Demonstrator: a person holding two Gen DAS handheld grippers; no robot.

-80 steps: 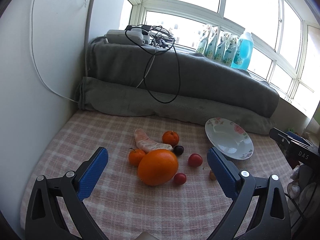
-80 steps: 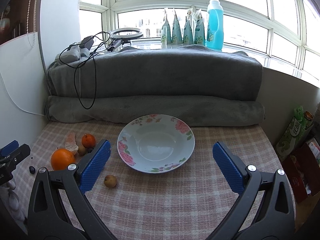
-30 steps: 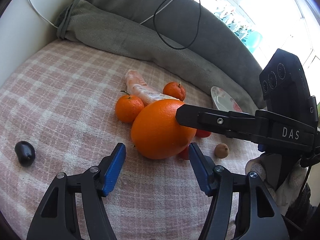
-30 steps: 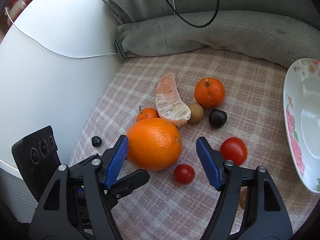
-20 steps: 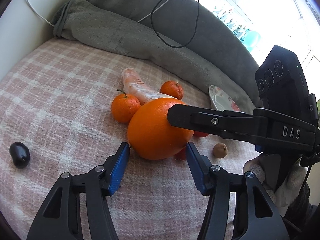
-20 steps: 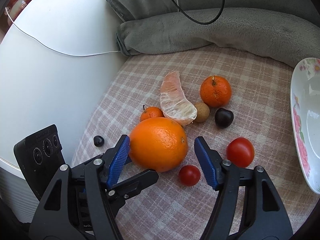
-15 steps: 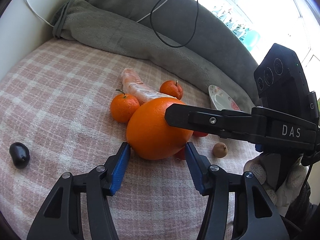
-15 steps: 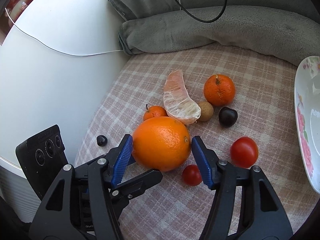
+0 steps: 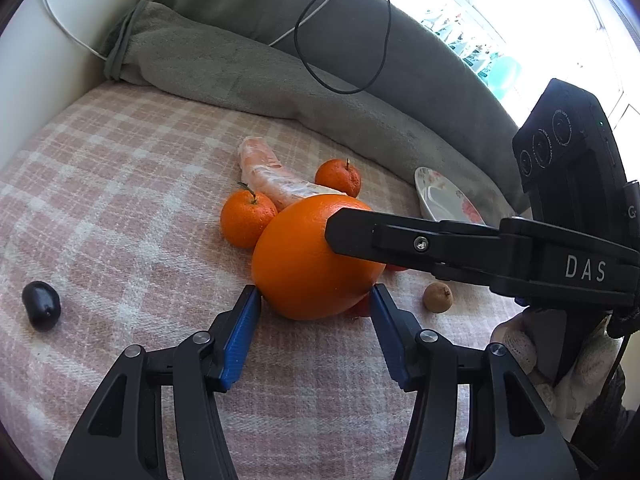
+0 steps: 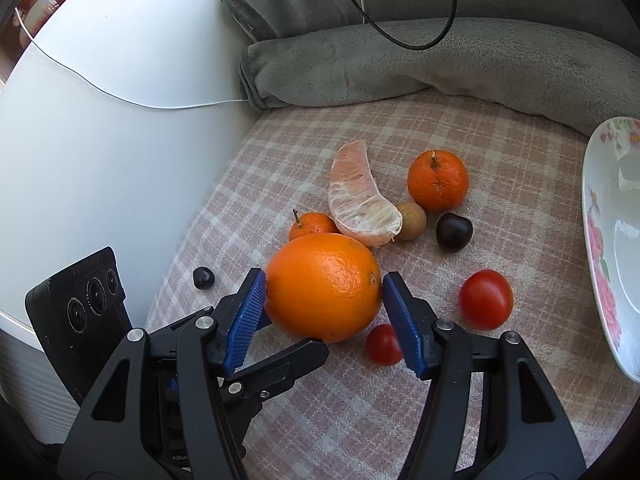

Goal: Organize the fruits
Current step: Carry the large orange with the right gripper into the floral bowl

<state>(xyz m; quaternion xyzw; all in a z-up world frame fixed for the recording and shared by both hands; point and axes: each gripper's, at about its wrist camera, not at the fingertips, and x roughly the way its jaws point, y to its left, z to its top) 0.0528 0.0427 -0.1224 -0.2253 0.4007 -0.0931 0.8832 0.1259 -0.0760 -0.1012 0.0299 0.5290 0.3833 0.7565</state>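
A large orange [image 9: 308,256] [image 10: 323,286] sits on the pink plaid cloth. My left gripper [image 9: 314,312] straddles it from the near side, its blue pads at the orange's lower flanks. My right gripper [image 10: 323,292] closes on it from the other side, both blue pads against the orange; one finger [image 9: 400,240] crosses over the orange in the left wrist view. Around it lie two mandarins [image 10: 437,179] [image 10: 311,225], a peeled pomelo segment [image 10: 360,202], two red tomatoes [image 10: 485,299] [image 10: 382,345], a dark cherry [image 10: 453,231] and a brown longan [image 10: 411,219].
A floral bowl [image 10: 608,240] [image 9: 444,200] stands empty to the right. A dark grape [image 9: 41,306] [image 10: 203,277] lies apart at the left. A second longan [image 9: 438,297] lies near the right gripper. Grey rolled blankets [image 10: 400,64] and a white wall [image 10: 100,140] bound the cloth.
Both grippers came from wide open and apart to close around the large orange. Over the last second the jaws of both narrowed until the pads reached the orange's sides.
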